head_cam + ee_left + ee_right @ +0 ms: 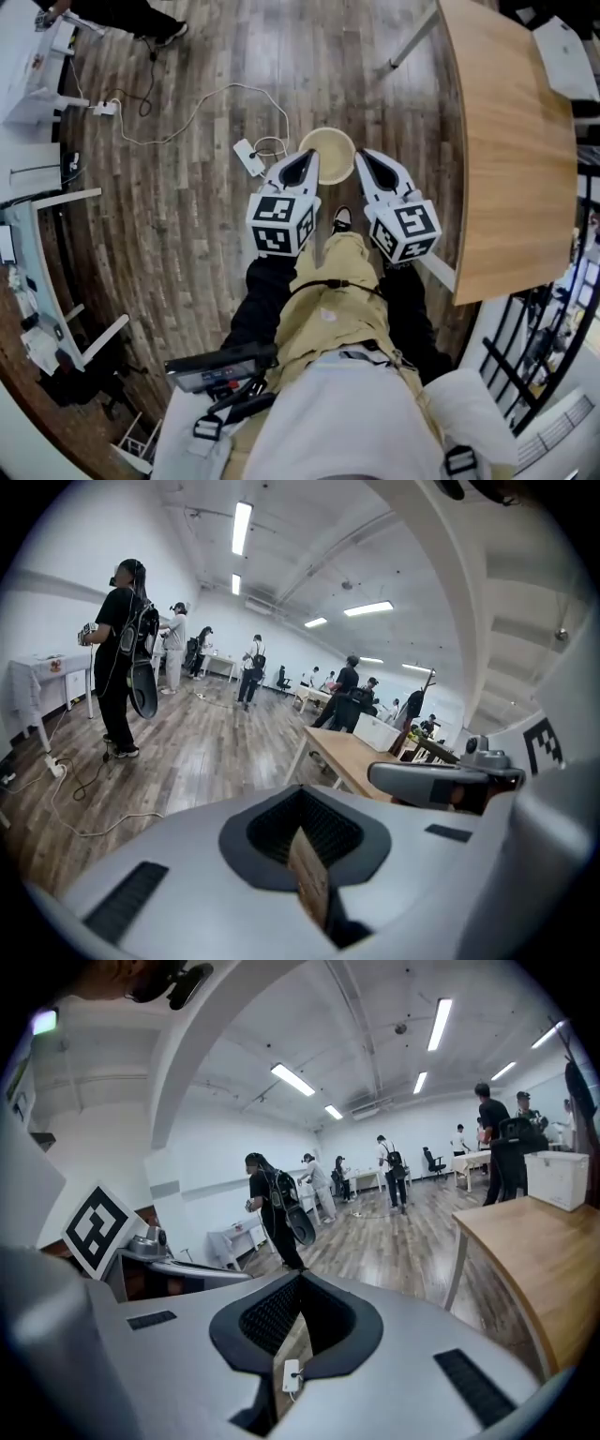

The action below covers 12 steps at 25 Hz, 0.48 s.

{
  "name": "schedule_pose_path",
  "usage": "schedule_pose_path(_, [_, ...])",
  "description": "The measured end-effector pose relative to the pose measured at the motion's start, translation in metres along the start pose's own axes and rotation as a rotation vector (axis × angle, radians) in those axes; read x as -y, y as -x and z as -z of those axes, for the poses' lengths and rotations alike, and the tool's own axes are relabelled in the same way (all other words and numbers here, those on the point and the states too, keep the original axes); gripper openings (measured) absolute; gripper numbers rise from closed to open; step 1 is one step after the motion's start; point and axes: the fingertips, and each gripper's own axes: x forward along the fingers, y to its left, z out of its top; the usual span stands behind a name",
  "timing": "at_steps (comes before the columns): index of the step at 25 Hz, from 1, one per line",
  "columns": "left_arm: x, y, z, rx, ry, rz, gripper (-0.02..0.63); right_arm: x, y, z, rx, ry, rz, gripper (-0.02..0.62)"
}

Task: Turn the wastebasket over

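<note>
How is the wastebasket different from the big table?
The wastebasket is small and round; the table is big and flat. The wastebasket sits right on the floor with its open top up; the table stands higher on white legs. The wastebasket is pale cream; the table is warmer orange-brown. Both are on the same wood floor.

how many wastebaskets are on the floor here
1. The wastebasket stands open side up on the floor, between the tips of the left gripper and the right gripper. Another could be hidden under the table.
</note>
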Motion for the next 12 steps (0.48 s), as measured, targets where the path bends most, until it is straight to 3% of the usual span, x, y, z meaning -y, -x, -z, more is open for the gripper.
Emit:
schedule_pose_path(6, [0.031,0.038,-0.050,0.082,-0.014,0.045,0.002,-0.021,0.038,-0.066,0.094,0.074,0.023,0.021])
schedule_pose_path(12, [0.057,0.056,-0.106,0.163,-0.090,0.087,0.002,-0.042,0.049,-0.122,0.174,0.140,0.002,0.021])
